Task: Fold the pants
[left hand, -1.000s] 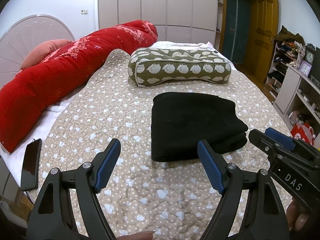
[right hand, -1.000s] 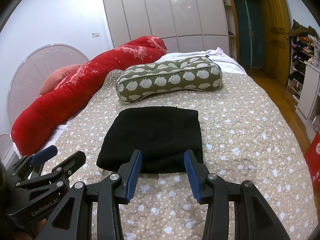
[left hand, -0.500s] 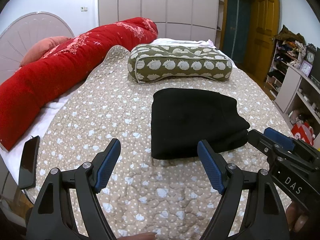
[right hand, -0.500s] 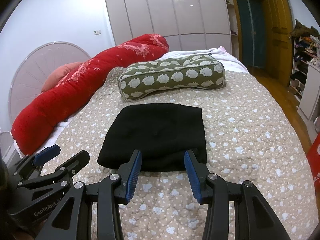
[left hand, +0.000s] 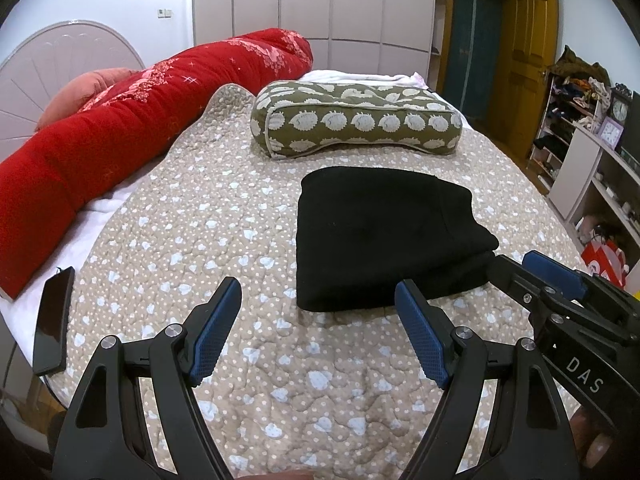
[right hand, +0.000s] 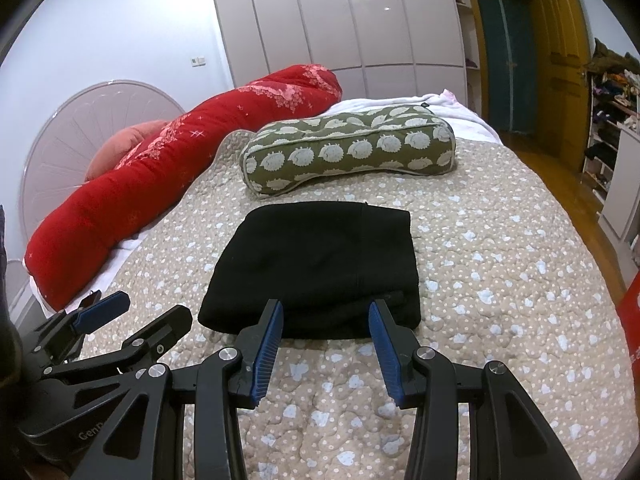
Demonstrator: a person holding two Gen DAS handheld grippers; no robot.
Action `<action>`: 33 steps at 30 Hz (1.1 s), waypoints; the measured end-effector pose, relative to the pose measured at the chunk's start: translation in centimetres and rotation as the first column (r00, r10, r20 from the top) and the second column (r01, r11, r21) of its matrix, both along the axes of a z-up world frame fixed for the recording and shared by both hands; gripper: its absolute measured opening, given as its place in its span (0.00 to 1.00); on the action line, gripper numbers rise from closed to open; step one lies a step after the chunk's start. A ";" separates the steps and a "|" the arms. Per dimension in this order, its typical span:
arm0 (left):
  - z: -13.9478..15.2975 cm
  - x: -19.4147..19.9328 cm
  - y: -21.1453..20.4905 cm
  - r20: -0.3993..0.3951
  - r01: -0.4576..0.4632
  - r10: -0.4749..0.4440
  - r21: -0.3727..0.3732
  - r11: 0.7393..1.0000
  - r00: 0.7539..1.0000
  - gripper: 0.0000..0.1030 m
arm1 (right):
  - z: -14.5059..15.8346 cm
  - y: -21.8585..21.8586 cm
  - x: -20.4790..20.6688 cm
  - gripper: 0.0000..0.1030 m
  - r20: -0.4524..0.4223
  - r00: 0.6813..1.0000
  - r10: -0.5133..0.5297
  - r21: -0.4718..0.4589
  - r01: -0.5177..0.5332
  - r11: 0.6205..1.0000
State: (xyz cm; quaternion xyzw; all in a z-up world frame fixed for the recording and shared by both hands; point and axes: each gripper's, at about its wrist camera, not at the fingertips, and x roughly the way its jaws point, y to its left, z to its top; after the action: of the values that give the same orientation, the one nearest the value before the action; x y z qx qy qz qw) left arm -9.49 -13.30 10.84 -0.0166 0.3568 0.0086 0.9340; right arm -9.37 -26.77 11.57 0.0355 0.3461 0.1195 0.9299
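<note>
Black pants lie folded into a thick rectangle on the beige dotted quilt; they also show in the right wrist view. My left gripper is open and empty, a little short of the pants' near left corner. My right gripper is open and empty, just short of the pants' near edge. The right gripper also shows at the right of the left wrist view. The left gripper shows at the lower left of the right wrist view.
A green patterned pillow lies beyond the pants. A long red bolster runs along the left side. A dark phone lies at the bed's left edge. Shelves and a wooden door stand to the right.
Both grippers have drawn back slightly and tilted up, so the pants sit a bit lower and farther in view. The pants have not moved. Both grippers stay open.
</note>
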 end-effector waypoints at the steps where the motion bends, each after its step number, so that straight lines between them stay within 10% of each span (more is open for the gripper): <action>1: 0.0 0.1 0.0 0.000 -0.001 0.001 -0.001 1.000 1.000 0.78 | 0.0 0.0 0.0 0.42 0.000 1.000 0.000 0.000 0.000 1.000; 33: -0.2 -0.1 -0.2 -0.016 -0.003 0.003 -0.004 1.000 1.000 0.78 | 0.2 0.4 -0.2 0.42 -0.004 1.000 -0.005 -0.007 0.005 1.000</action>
State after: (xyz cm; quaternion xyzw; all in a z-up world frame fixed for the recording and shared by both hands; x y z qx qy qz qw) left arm -9.55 -13.54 10.61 -0.0188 0.3643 0.0097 0.9310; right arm -9.55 -26.38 11.72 0.0335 0.3481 0.1162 0.9296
